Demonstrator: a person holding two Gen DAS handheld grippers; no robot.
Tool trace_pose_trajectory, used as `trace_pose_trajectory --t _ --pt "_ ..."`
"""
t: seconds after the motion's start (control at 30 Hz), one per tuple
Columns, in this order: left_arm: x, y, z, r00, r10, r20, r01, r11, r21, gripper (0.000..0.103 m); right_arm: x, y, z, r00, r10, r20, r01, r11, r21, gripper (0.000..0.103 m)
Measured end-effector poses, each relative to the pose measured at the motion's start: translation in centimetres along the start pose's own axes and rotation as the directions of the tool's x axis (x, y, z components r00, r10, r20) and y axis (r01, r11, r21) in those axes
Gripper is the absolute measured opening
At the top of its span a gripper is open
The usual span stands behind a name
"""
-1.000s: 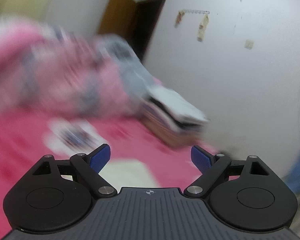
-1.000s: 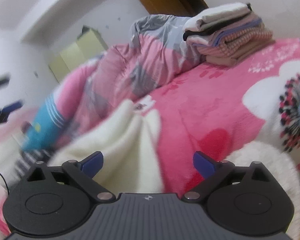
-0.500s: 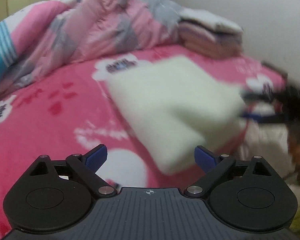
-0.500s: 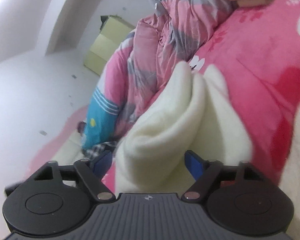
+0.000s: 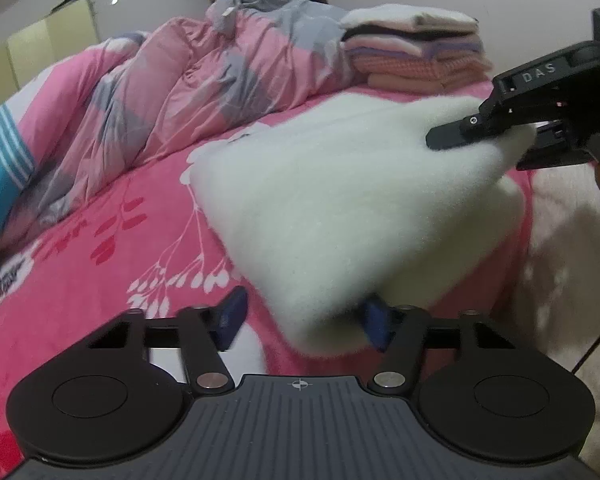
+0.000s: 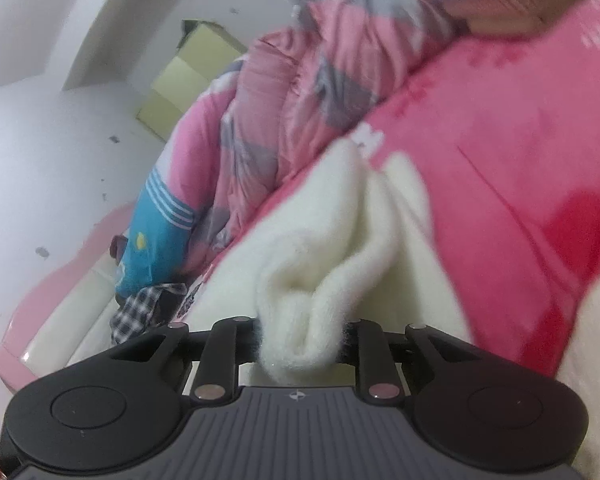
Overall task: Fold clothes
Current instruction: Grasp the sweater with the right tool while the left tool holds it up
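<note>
**Item: cream fleece garment, held at two corners over the pink bedspread**

We are holding the cream fleece garment (image 5: 340, 200) above the pink bedspread (image 5: 100, 216), in front of the folded stack (image 5: 416, 56). Our right gripper (image 6: 300, 344) is clamping a bunched corner tight. Our left gripper (image 5: 304, 320) is standing part-way closed around the near corner, pads not yet pinching. We are judging that closing the left fully, then keeping both corners level and the cloth taut, will be giving a square fold. Crumpled quilt (image 5: 188, 80) lying behind the garment.
</note>
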State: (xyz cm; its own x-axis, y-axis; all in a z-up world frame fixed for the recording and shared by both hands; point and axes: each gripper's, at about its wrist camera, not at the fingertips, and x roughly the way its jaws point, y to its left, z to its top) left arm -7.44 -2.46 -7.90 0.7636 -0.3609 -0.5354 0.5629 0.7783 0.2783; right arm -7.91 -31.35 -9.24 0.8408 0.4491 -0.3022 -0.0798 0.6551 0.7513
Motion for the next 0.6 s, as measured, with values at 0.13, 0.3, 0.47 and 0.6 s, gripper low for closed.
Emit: trace_pose_trajectory --t 0.13,0.3,0.47,0.6 --pt "-1.3 -1.1 0.9 0.998 0.056 0.034 -0.059 0.993 0.098 0.018 -1.4 1.9 1.1 0.997 0.057 0.057 -0.053 0.996 -0.068 0.02" --pt "-0.6 -3.2 -0.3 0.995 0.092 0.029 -0.097 0.957 0.274 0.015 -1.1 -0.7 0.4 1.0 0.015 0.016 -0.014 0.999 -0.046 0.02" --pt "-0.8 -3.9 -0.5 0.995 0.098 0.033 -0.103 0.929 0.357 0.015 -1.2 -1.9 -0.2 1.0 -0.012 -0.004 0.012 1.0 -0.021 0.019" --pt "-0.8 -1.9 -0.2 0.999 0.031 -0.013 -0.028 0.974 0.224 0.019 -0.3 -2.1 -0.5 0.999 -0.032 -0.034 0.029 0.997 -0.074 0.019"
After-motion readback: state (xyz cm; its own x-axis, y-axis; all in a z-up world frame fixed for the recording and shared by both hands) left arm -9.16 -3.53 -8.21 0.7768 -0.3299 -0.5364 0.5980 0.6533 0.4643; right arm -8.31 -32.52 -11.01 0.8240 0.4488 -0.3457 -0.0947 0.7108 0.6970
